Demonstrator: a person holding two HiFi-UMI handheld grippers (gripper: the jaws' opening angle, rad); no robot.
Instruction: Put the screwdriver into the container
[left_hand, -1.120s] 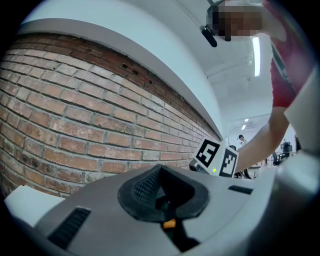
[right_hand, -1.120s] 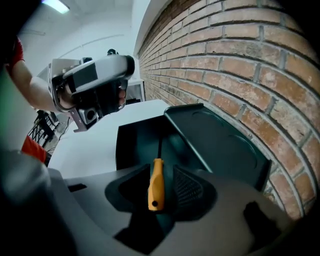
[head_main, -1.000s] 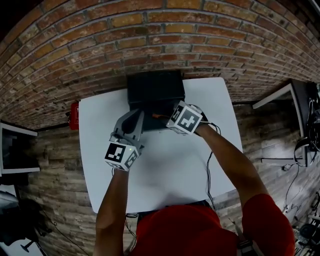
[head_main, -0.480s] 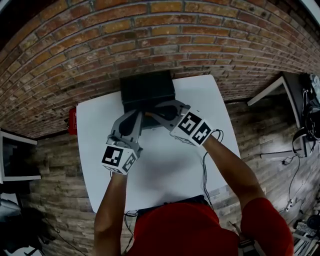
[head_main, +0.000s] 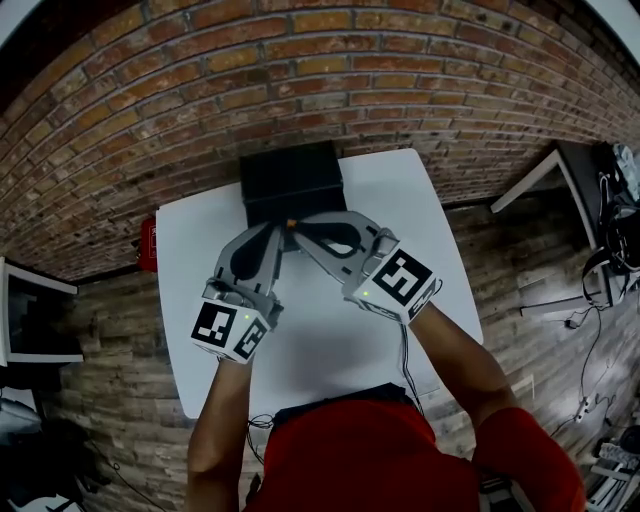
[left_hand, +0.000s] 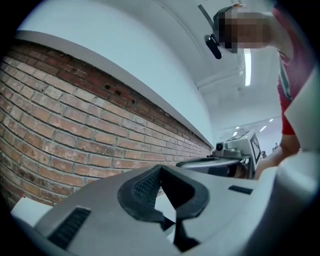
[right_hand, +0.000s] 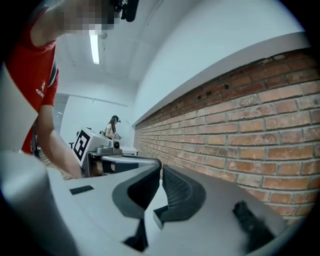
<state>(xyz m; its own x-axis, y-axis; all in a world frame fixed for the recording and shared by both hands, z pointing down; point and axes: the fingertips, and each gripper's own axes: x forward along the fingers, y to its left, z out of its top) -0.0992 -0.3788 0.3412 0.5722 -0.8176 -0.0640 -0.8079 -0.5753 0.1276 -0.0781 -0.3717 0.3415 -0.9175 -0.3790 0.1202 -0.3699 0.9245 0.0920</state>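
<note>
Left gripper (left_hand: 160, 170): jaws closed, pads meeting at the tips, nothing between them. Right gripper (right_hand: 161, 169): jaws have just been closing, now together at the tips, also empty. Both are held roughly level above the white desk (head_main: 330, 330), tips close together and pointing toward the brick wall (head_main: 300, 80). The black container (head_main: 292, 178) sits at the desk's far edge against the wall. Screwdriver (head_main: 291, 223): only a small orange bit shows at the container's near edge, right by both grippers' tips in the head view. The rest is hidden, and I can't tell how it lies.
</note>
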